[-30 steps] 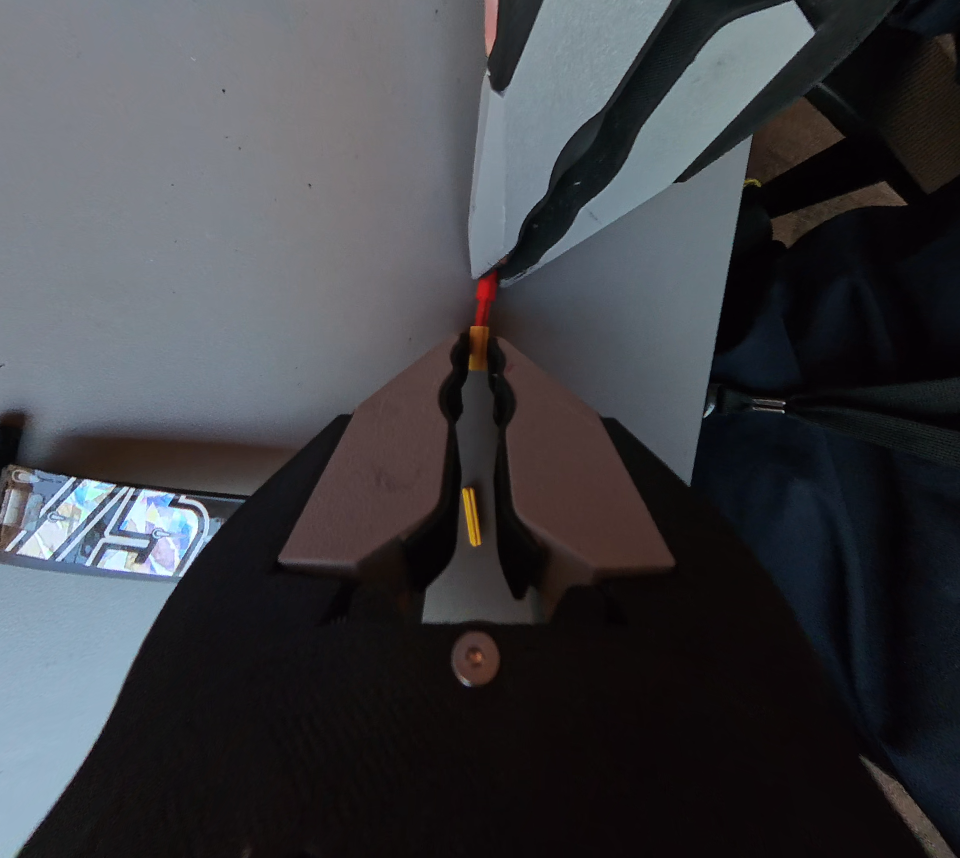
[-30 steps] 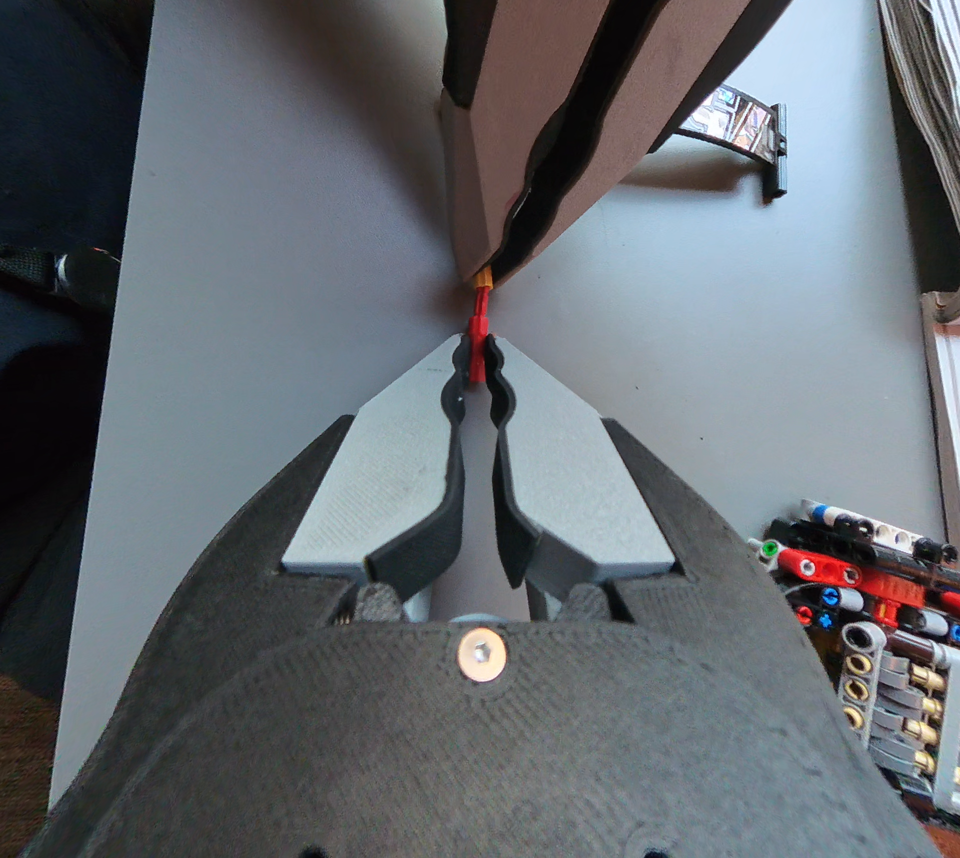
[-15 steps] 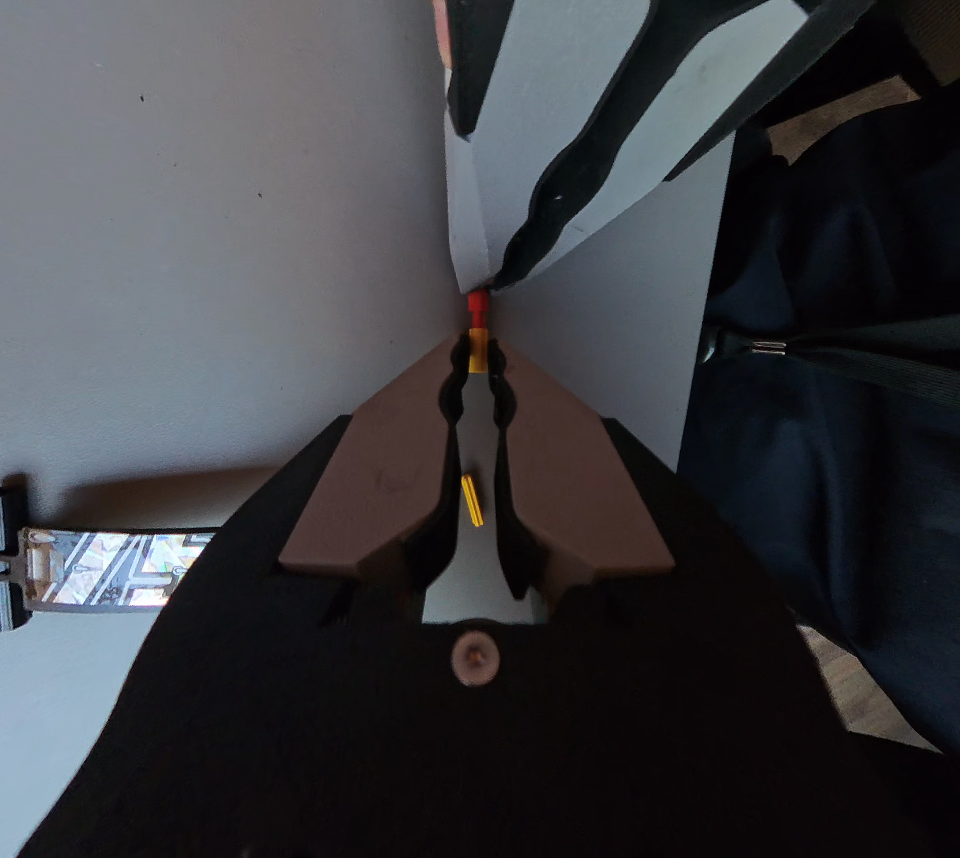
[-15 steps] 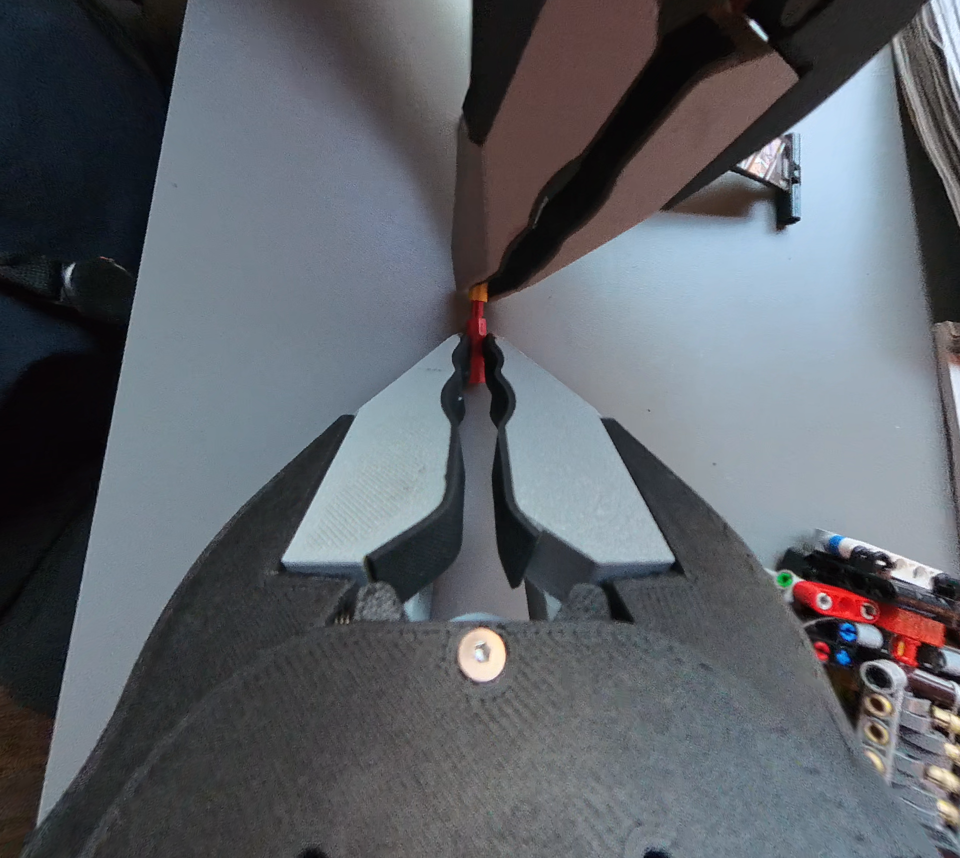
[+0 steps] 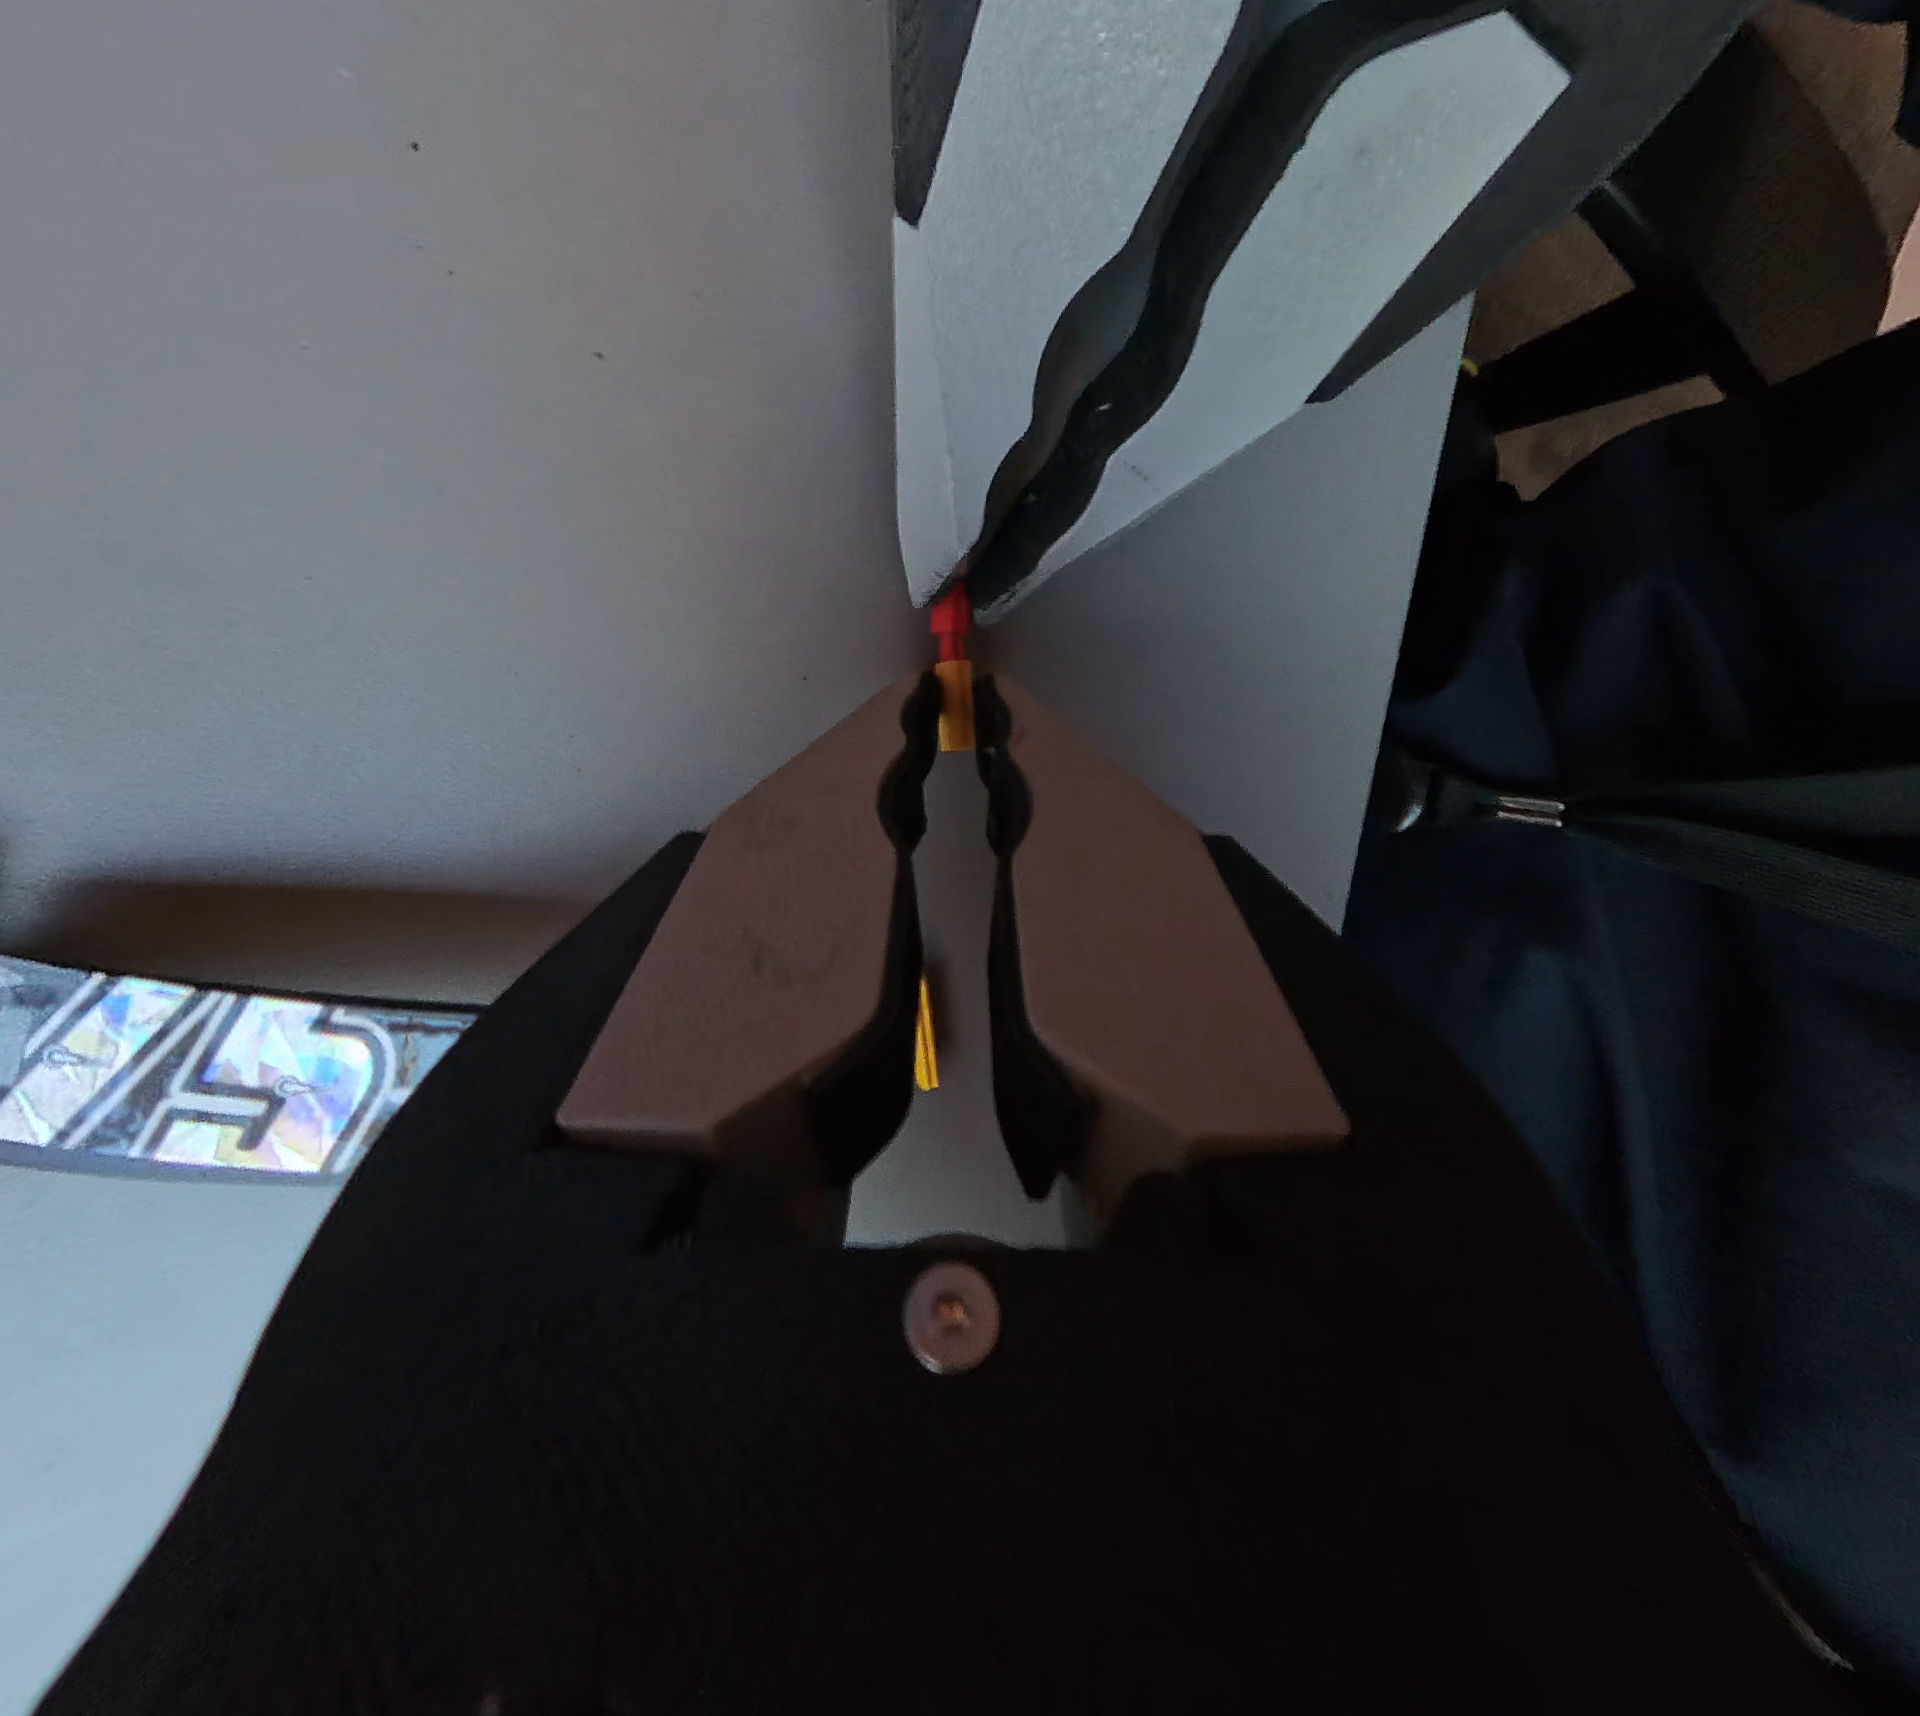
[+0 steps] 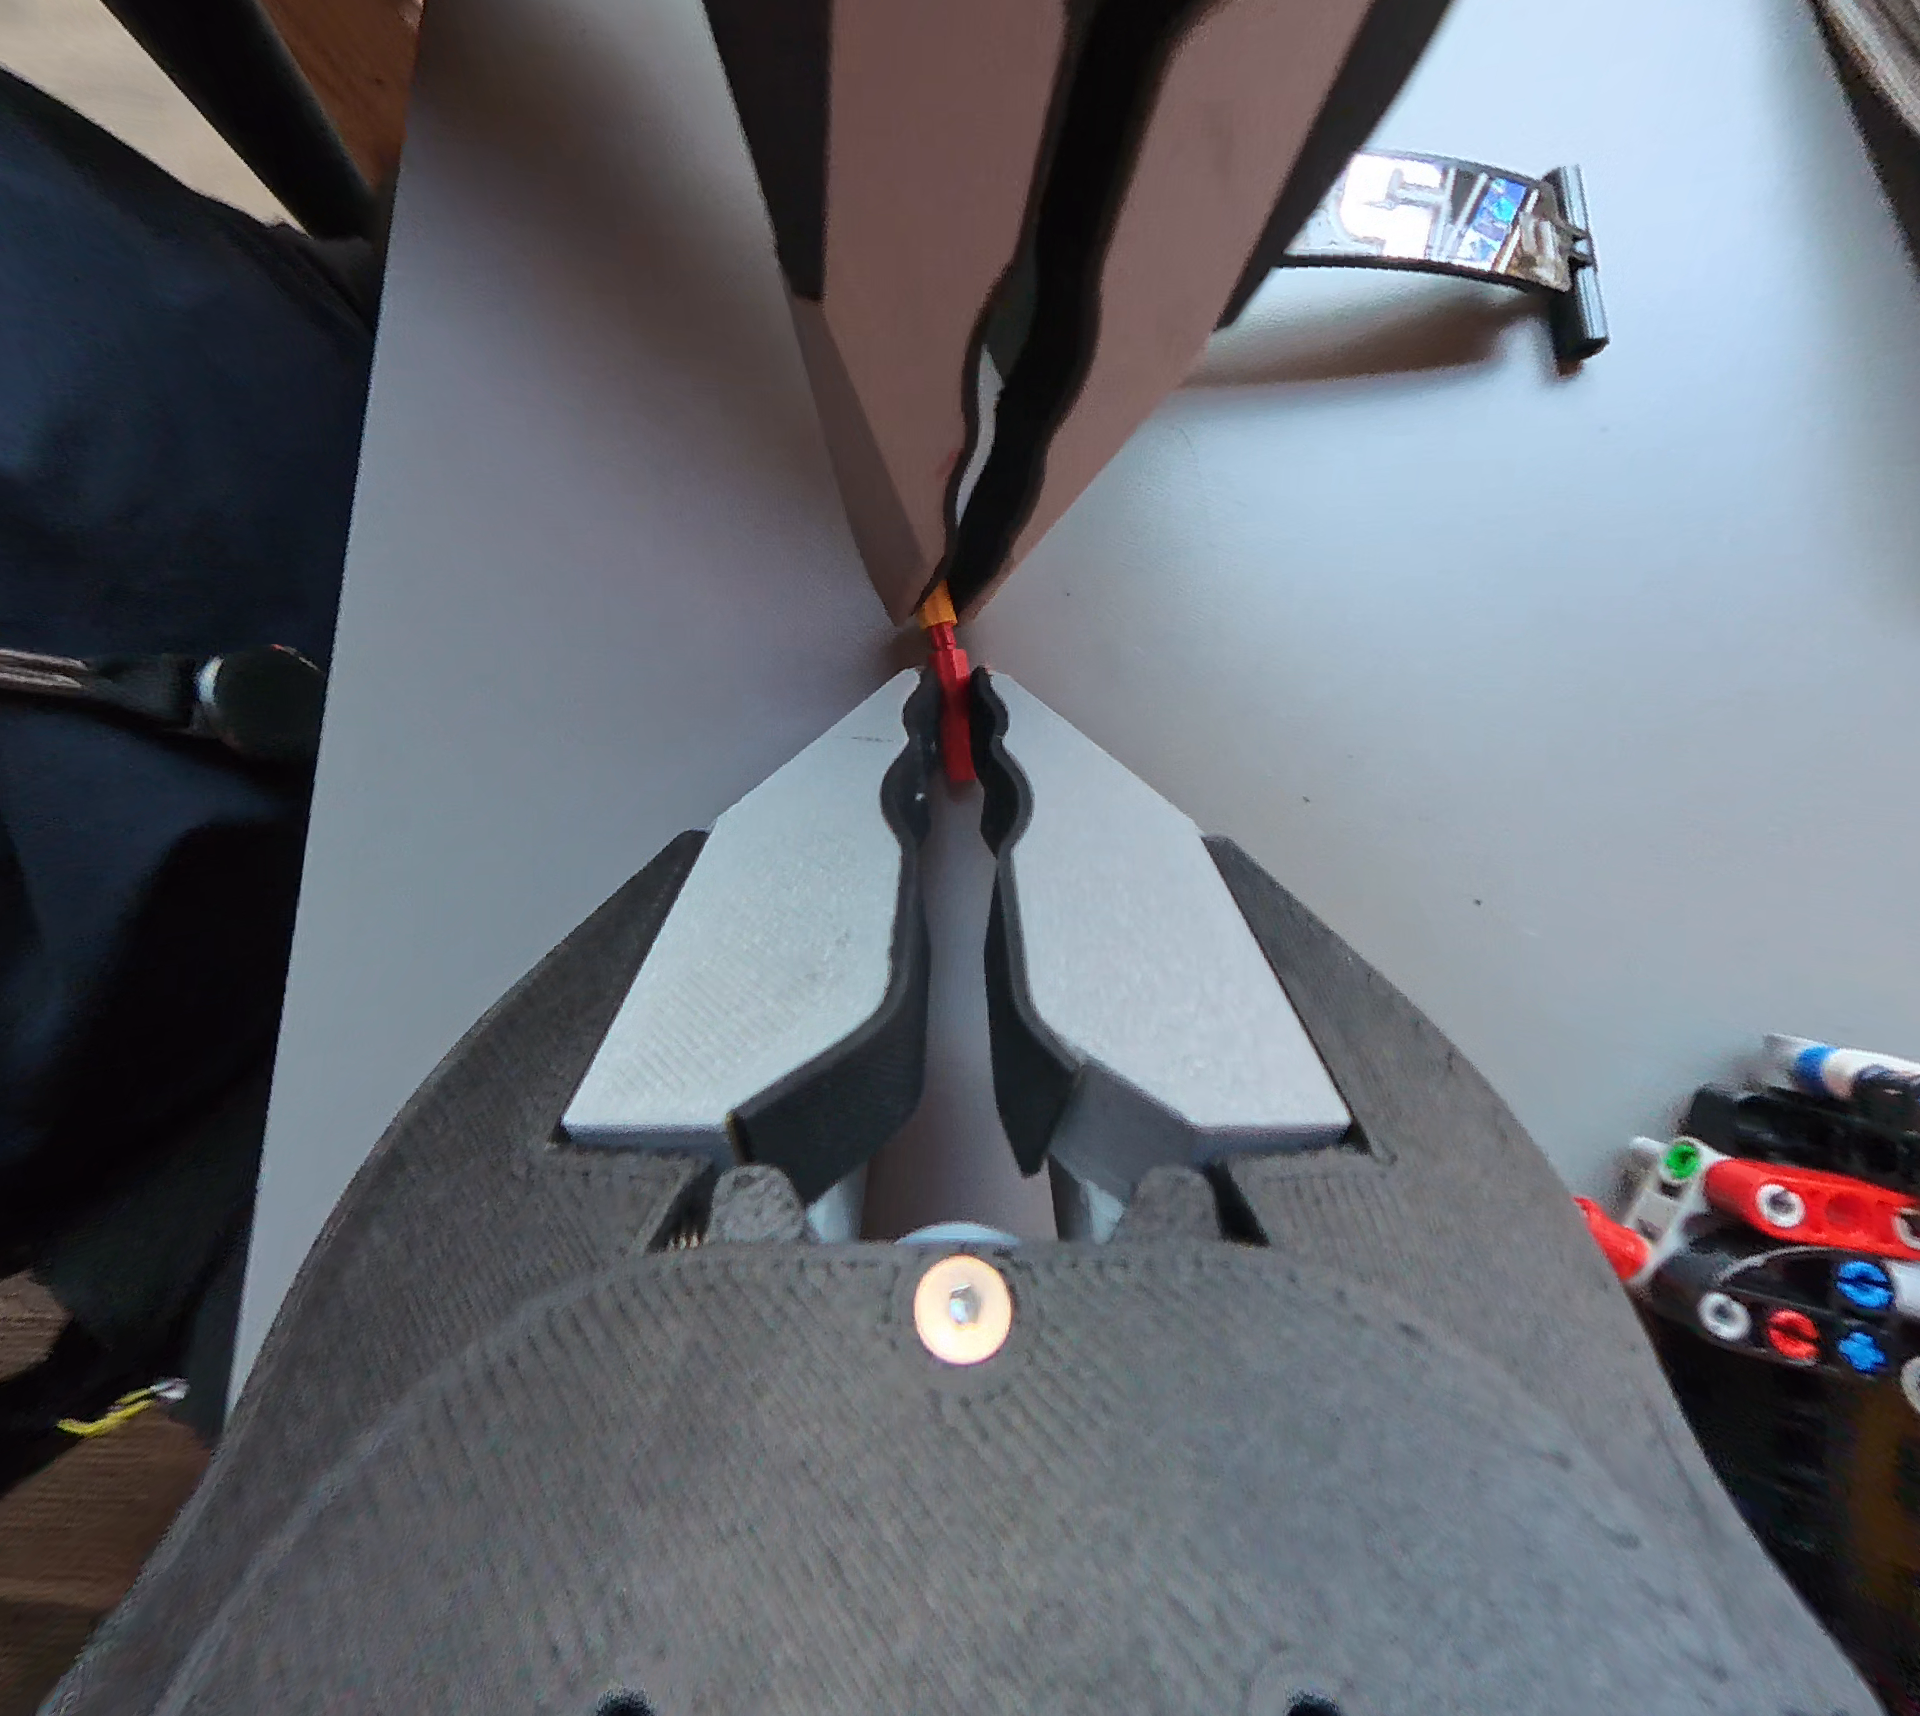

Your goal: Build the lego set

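While both claws meet tip to tip above the grey table [image 5: 416, 523], left gripper [image 5: 954, 710] pinches a yellow sleeve [image 5: 954, 716] — right gripper [image 6: 954, 731] clamps a red pin [image 6: 952, 721]. Tiny rigid plastic, light, likely slick; best gripped across the bodies, near the joint.

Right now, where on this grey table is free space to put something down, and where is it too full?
The grey table is bare between the holographic strip and the pile of small building parts. Its other side, toward the table edge, is bare too. It is crowded mid-table, where the left gripper and right gripper meet tip to tip, and around the pile.
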### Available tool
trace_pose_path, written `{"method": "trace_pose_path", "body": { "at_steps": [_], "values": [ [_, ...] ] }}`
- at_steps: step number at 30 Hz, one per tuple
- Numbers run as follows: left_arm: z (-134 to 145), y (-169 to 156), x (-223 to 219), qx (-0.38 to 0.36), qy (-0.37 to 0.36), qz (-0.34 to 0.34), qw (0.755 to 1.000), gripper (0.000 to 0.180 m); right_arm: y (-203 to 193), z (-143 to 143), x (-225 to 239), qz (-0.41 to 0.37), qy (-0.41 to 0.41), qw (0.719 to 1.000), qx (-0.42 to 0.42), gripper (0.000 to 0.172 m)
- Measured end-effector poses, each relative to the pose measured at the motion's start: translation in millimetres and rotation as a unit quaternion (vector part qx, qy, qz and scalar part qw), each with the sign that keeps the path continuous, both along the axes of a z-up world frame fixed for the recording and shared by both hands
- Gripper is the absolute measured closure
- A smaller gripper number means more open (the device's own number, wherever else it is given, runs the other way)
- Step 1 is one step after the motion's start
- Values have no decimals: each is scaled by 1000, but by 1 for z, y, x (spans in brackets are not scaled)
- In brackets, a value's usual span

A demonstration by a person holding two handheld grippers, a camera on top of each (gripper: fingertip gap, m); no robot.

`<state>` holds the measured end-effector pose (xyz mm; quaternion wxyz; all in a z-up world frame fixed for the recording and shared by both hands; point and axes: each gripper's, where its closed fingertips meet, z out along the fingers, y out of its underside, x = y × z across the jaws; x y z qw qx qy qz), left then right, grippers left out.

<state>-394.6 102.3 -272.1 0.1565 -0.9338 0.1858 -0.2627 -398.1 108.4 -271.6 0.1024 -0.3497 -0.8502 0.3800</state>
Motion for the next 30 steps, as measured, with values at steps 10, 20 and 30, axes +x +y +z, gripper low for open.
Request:
{"method": "trace_pose_path", "body": {
  "at_steps": [10, 20, 30],
  "values": [
    [0, 3, -3, 48, -26, 53, 997, 176, 3, 1, -3, 7, 24, 1000, -1, 168],
    [0, 5, -4, 56, 25, 38, 997, 176, 9, -1, 1, 19, 37, 999, 20, 155],
    [9, 1, -13, 75, 43, 31, 996, 169, 9, -2, 2, 24, 36, 999, 17, 167]
  ]
}}
